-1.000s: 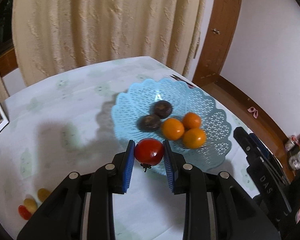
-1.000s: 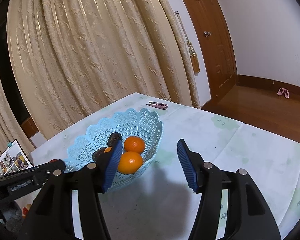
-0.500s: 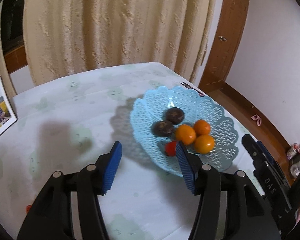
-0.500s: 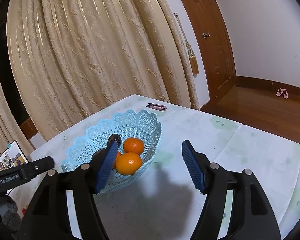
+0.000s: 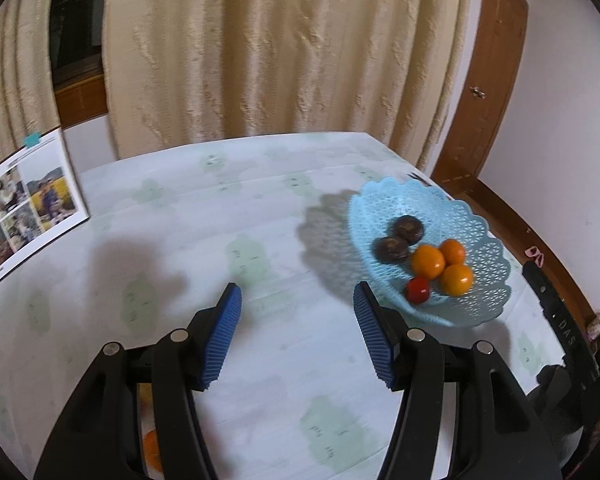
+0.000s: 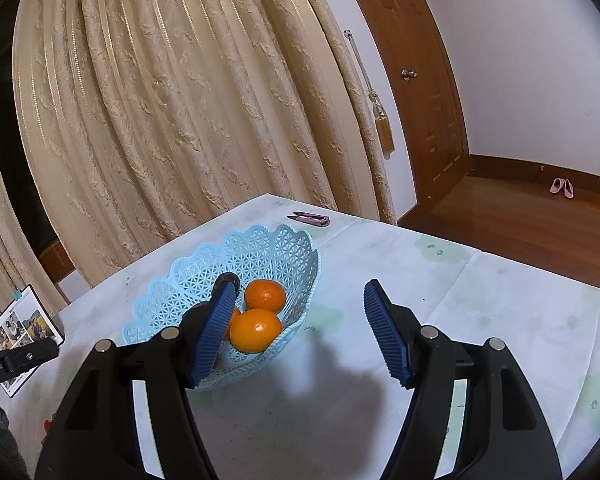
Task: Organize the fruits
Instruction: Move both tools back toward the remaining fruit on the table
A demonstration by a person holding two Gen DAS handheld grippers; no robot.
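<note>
Both claws gape empty above the tabletop point(image 5: 284, 216): left claw point(image 5: 298, 312) beside the basket point(image 5: 488, 300), where the tomato point(image 5: 418, 290) touches oranges point(image 5: 428, 261); right claw point(image 6: 298, 314) near it.

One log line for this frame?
left gripper open, empty | right gripper open, empty | tomato in basket with oranges
</note>
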